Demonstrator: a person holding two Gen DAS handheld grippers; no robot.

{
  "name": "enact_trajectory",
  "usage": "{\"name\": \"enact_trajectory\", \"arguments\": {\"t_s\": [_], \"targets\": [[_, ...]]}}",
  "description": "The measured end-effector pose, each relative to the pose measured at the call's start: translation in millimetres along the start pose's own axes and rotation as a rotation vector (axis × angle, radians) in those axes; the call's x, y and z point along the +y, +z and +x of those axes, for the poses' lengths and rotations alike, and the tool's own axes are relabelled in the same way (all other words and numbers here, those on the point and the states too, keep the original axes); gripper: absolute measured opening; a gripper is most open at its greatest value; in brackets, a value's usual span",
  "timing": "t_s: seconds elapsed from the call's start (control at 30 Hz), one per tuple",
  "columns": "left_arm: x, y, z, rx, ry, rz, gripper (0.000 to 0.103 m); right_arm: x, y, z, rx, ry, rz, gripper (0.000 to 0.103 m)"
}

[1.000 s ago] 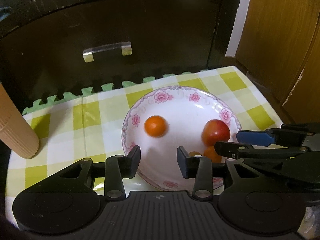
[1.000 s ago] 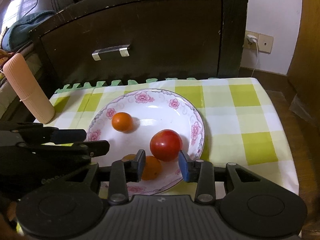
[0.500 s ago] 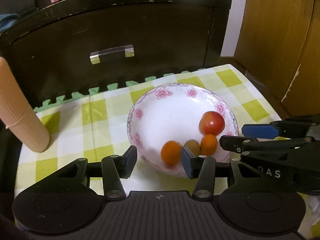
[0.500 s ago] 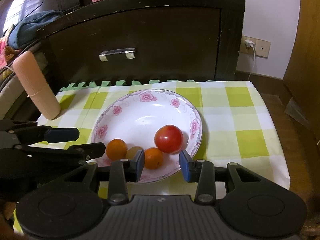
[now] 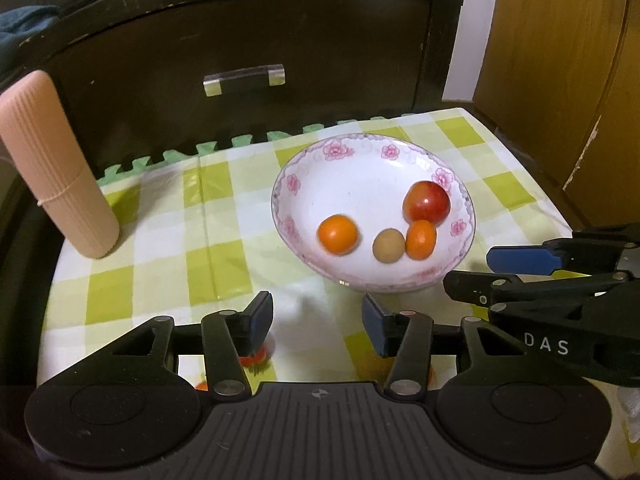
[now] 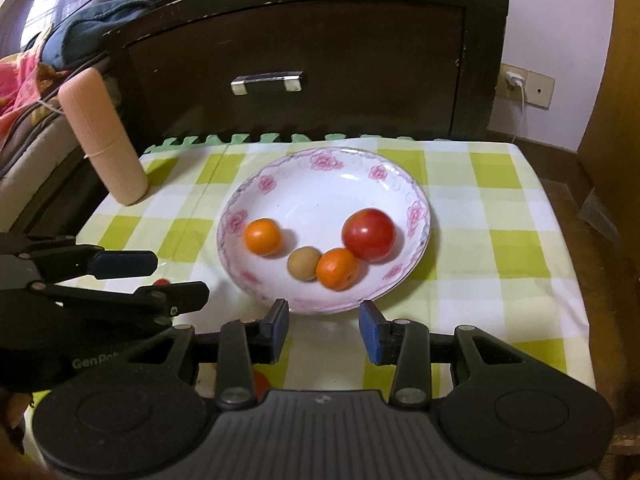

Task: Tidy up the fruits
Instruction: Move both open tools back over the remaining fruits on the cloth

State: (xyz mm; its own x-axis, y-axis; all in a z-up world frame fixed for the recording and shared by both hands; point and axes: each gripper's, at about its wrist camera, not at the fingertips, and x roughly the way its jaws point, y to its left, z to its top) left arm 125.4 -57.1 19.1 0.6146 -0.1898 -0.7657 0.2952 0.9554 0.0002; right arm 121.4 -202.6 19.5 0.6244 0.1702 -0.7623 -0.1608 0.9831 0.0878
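Plate (image 6: 418, 204) holds four fruits: red tomato (image 6: 368, 234) at its right side, one orange (image 6: 337, 268) touching the tomato, brown fruit (image 6: 304, 263) beside that, second orange (image 6: 262, 236) at the plate's left. That left orange sat near the plate's centre a second ago; it has rolled to the near side. Both my grippers have backed off the plate since then. Left gripper (image 5: 316, 320) and right gripper (image 6: 324, 326) hang wide open and empty, just short of the plate's near rim. Small red fruits (image 5: 254, 358) lie on the table on my side of the plate, partly hidden. I reckon those go in next.
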Motion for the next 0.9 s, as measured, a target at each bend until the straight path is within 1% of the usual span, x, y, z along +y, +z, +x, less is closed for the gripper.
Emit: {"name": "enact_trajectory", "arguments": {"t_s": [0.27, 0.43, 0.9], "targets": [[3, -18, -10, 0.014, 0.005, -0.016, 0.06, 11, -9, -6, 0.011, 0.024, -0.014, 0.038], [5, -23, -15, 0.02, 0.009, -0.023, 0.06, 18, -17, -6, 0.03, 0.038, -0.02, 0.038], [11, -41, -24, 0.045, 0.024, -0.039, 0.06, 32, -27, -7, 0.049, 0.062, -0.045, 0.039]]}}
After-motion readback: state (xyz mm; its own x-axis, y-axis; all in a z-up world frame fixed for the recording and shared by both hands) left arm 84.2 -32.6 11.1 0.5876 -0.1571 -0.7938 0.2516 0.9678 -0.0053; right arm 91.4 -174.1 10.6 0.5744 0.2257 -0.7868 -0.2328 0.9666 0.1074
